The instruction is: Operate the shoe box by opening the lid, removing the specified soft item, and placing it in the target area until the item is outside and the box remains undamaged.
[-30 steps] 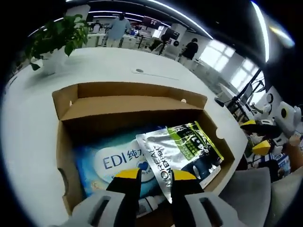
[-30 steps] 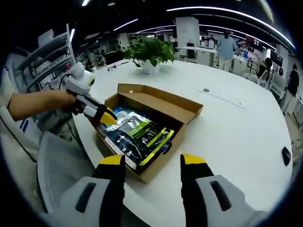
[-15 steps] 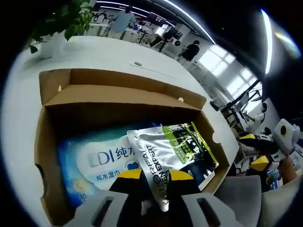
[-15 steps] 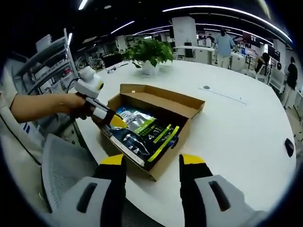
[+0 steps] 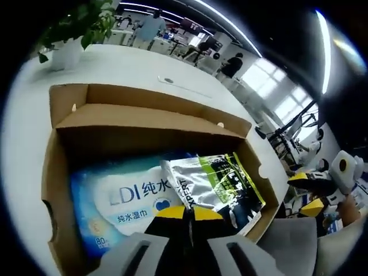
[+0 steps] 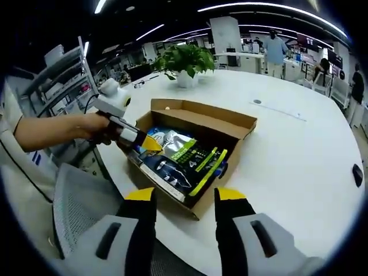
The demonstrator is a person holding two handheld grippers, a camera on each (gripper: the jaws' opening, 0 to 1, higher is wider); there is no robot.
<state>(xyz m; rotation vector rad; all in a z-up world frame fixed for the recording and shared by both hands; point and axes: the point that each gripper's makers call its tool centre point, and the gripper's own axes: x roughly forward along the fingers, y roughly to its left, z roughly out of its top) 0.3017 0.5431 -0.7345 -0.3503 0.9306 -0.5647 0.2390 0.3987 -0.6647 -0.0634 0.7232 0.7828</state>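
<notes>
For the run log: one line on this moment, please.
box: open | left gripper: shut on silver pouch | right gripper: open, off box

My left gripper point(image 5: 188, 213) has its jaws closed together, my hand point(image 6: 98, 127) holding it; my right gripper point(image 6: 185, 195) hovers with jaws apart.

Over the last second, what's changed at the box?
The left gripper went from open jaws to closed on the near edge of the silver pouch. The right gripper stayed open, short of the shoe box. The blue wipes pack hasn't left the box.
</notes>
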